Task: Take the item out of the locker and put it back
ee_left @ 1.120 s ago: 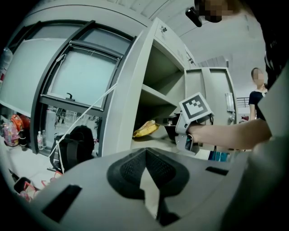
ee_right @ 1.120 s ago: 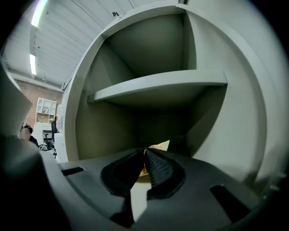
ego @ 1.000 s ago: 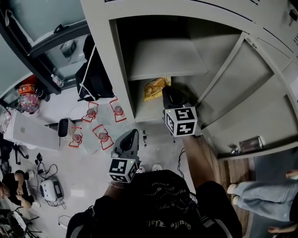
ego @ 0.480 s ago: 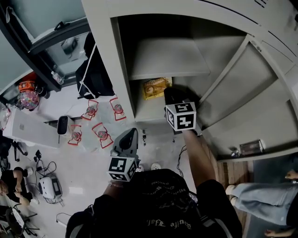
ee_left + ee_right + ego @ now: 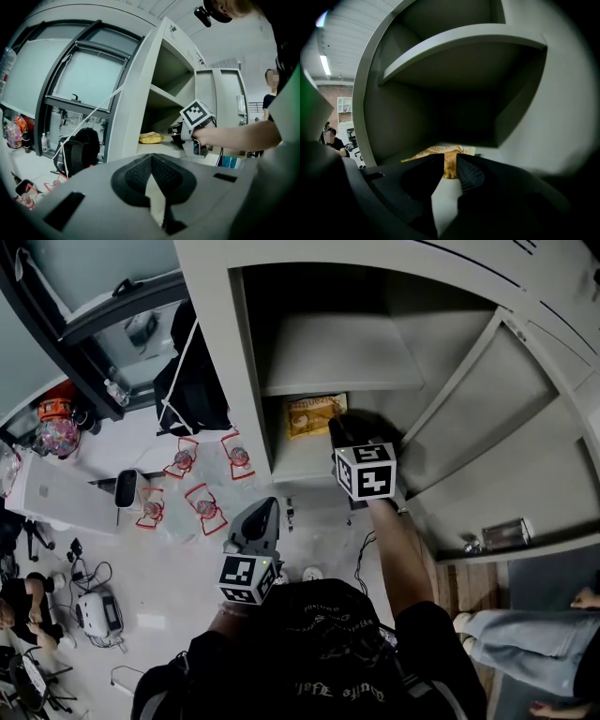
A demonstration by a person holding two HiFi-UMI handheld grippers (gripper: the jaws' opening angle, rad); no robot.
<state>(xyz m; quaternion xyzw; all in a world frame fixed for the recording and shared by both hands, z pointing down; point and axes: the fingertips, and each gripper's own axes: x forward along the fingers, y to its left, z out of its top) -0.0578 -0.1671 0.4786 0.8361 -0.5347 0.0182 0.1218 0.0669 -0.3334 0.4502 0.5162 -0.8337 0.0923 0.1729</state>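
A yellow snack bag (image 5: 314, 414) lies on the lower shelf (image 5: 298, 465) of the open grey locker. My right gripper (image 5: 342, 430) reaches into that compartment just to the right of the bag. In the right gripper view its jaws have just been opening: the right gripper (image 5: 450, 161) shows a gap, the near edge of the bag (image 5: 440, 151) lies in it, and the pads do not press on it. My left gripper (image 5: 265, 514) hangs outside the locker, below its front edge, with the pads together and nothing in them (image 5: 151, 157).
An upper shelf (image 5: 328, 357) roofs the compartment closely. The locker door (image 5: 487, 418) stands open to the right. A black backpack (image 5: 187, 390) leans left of the locker, with several clear packets (image 5: 202, 502) on the floor. A person's legs (image 5: 525, 643) are at the right.
The right gripper has dipped a little and its jaws have parted. The bag, held tilted before, now lies flatter on the shelf. The left gripper has stayed put.
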